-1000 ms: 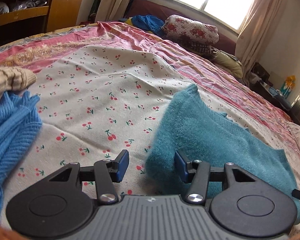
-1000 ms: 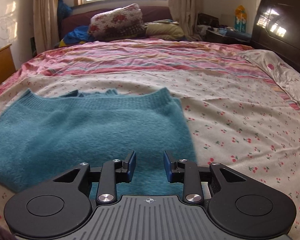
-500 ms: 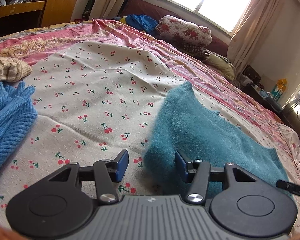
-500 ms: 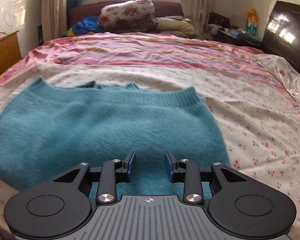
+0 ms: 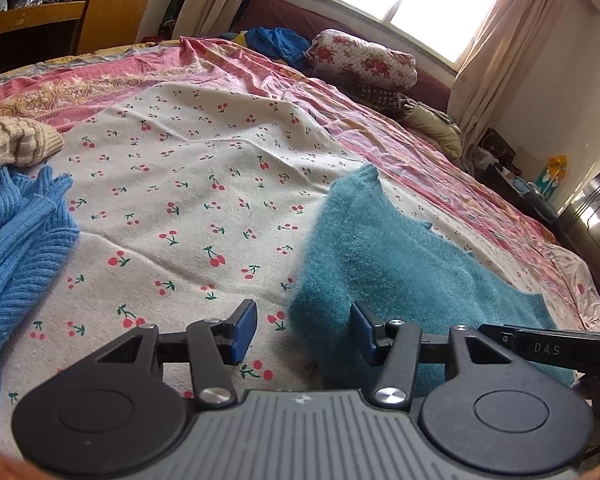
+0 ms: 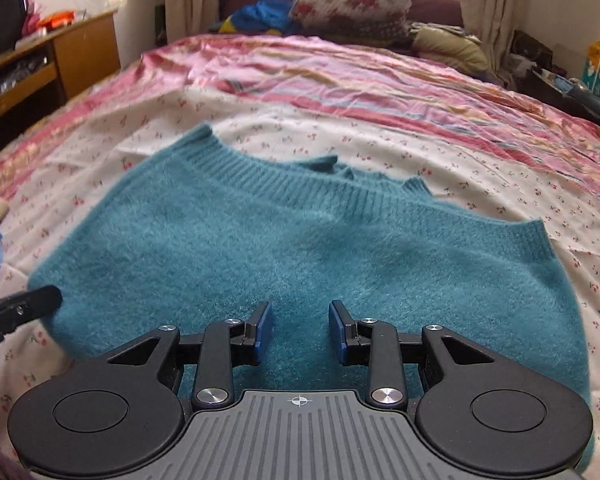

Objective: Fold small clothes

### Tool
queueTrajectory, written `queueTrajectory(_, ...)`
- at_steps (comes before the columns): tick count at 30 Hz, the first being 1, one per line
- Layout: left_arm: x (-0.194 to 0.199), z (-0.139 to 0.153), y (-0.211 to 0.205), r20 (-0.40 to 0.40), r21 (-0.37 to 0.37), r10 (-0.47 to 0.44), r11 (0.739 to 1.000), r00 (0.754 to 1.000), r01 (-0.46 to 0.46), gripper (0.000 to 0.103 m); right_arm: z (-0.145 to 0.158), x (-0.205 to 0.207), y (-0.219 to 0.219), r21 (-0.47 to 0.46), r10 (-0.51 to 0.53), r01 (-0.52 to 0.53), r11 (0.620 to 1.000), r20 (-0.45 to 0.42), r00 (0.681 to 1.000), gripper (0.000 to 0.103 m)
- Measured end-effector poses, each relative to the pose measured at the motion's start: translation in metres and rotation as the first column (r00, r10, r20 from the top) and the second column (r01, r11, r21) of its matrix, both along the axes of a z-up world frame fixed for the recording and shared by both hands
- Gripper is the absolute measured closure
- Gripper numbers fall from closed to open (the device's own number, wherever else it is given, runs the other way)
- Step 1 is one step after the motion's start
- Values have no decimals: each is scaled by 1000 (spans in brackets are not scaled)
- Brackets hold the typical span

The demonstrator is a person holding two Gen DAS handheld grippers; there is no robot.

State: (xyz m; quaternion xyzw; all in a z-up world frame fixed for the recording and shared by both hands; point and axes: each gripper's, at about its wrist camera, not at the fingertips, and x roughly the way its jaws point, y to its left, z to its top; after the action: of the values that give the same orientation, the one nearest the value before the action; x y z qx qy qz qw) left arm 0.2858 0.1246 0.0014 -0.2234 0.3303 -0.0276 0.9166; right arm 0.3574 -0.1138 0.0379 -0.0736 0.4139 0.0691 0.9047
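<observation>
Teal fuzzy sweater lies flat on the cherry-print bedsheet, ribbed hem far side. Both claws, left and right, hover empty, part-open. Blue knit lies left.

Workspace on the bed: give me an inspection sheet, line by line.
Surface: cherry-print sheet over a pink striped bedspread, lightly wrinkled.
Job's things: teal sweater lying flat, ribbed hem toward the window.
Clutter: blue knit and beige striped knit at the left edge; floral bundle and blue clothes at the far end.
Grippers: left gripper open over the sweater's near left corner; right gripper open above the sweater's near edge; neither grips cloth.
Cables: nothing seen.
Surroundings: wooden shelf unit, curtains, bright window, dark headboard.
</observation>
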Motion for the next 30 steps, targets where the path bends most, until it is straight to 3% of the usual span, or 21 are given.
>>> queueTrajectory(7,0,2,1,0,-8,-6,1000,1000,6,46,17,9,9,13,4,-4,1000,14,1000,72)
queueTrajectory(22,0,1,1,-2,-2,-14,1000,1000,14,45,27,45,75,59,90,-89,994,-14,996,70)
queueTrajectory(30,1,-4,0,-11,-9,-16,1000,1000,16,45,27,70,122,49,151,-148,988,-67,986,59)
